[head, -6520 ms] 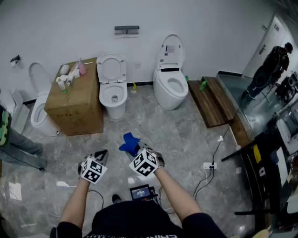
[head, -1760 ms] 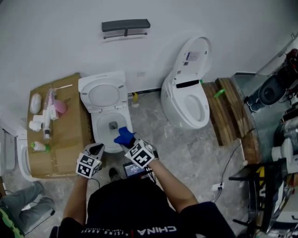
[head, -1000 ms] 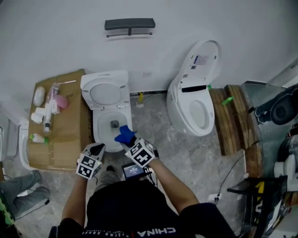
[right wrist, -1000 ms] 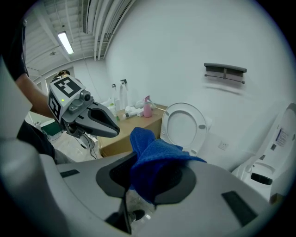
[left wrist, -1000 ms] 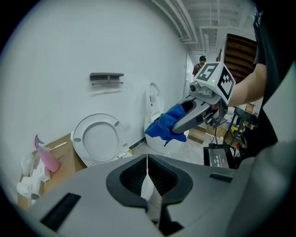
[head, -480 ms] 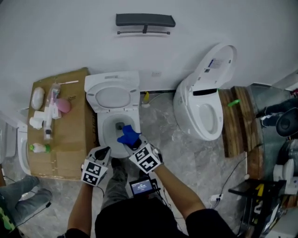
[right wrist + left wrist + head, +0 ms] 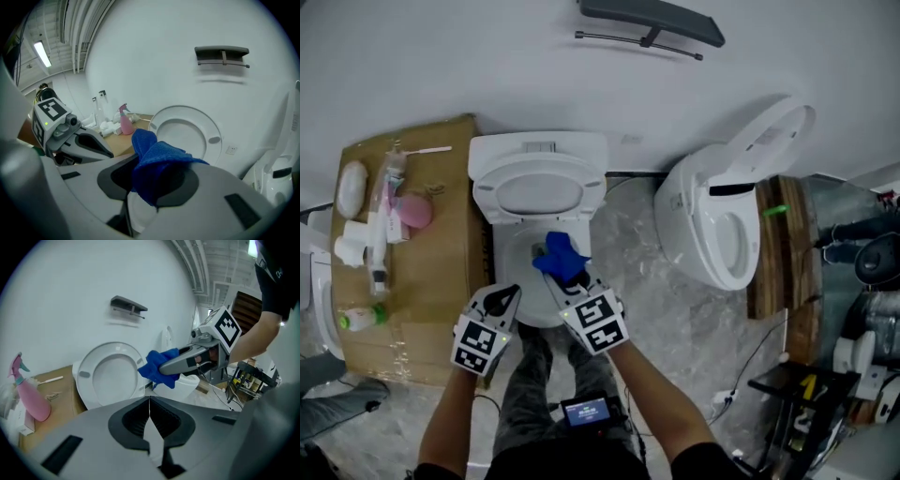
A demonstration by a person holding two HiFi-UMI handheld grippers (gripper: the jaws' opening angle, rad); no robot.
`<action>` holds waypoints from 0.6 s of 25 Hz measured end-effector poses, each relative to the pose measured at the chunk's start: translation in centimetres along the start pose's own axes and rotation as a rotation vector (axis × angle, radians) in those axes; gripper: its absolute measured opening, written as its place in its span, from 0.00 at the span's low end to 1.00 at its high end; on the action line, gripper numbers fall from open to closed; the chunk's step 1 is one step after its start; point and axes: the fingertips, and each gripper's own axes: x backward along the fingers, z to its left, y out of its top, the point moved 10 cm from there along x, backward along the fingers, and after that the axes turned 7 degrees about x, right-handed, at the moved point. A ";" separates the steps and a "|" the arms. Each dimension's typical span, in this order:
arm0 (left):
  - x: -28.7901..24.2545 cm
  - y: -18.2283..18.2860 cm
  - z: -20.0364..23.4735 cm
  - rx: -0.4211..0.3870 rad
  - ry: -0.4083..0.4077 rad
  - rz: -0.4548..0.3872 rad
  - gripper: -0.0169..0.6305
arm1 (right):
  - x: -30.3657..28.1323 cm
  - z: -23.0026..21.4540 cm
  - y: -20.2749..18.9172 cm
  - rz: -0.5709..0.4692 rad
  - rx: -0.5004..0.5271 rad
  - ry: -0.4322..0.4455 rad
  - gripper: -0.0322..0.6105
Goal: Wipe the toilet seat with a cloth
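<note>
Your right gripper [image 7: 566,281] has its jaws clamped on the blue cloth [image 7: 560,260], which sits bunched over the open toilet bowl [image 7: 516,267], toward its front rim. The toilet seat [image 7: 490,185] stands raised behind the bowl, apart from the cloth. Your left gripper [image 7: 501,300], jaws pressed together on nothing, is just beside the bowl's front left edge.

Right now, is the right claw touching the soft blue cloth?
Touching. The right gripper view shows the right claw shut on the soft blue cloth, pinched between its jaws.
</note>
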 end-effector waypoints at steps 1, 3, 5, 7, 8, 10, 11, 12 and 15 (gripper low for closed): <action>-0.4 -0.3 0.4 0.008 0.004 -0.001 0.04 | -1.0 -0.5 0.4 -0.011 0.004 0.002 0.22; -1.2 -0.9 1.0 0.023 0.017 -0.010 0.04 | -3.2 -1.5 1.1 -0.041 0.017 0.010 0.22; -2.1 -1.5 1.6 0.045 0.040 -0.027 0.04 | -5.4 -2.7 1.9 -0.071 0.035 0.014 0.22; -3.2 -1.9 2.2 0.071 0.067 -0.046 0.04 | -7.4 -3.8 2.8 -0.097 0.055 0.014 0.22; -3.8 -2.2 2.5 0.078 0.079 -0.048 0.04 | -8.3 -4.3 3.2 -0.112 0.065 0.015 0.22; -4.8 -3.0 3.2 0.093 0.103 -0.041 0.04 | -9.6 -4.7 4.3 -0.157 0.092 0.019 0.22; -5.2 -3.4 3.5 0.104 0.112 -0.043 0.04 | -10.3 -4.9 4.9 -0.182 0.114 0.016 0.22; -5.7 -3.8 3.8 0.113 0.118 -0.047 0.04 | -10.9 -5.1 5.5 -0.206 0.135 0.009 0.22; -6.7 -4.8 4.5 0.131 0.138 -0.057 0.04 | -12.7 -5.6 6.9 -0.254 0.166 -0.013 0.22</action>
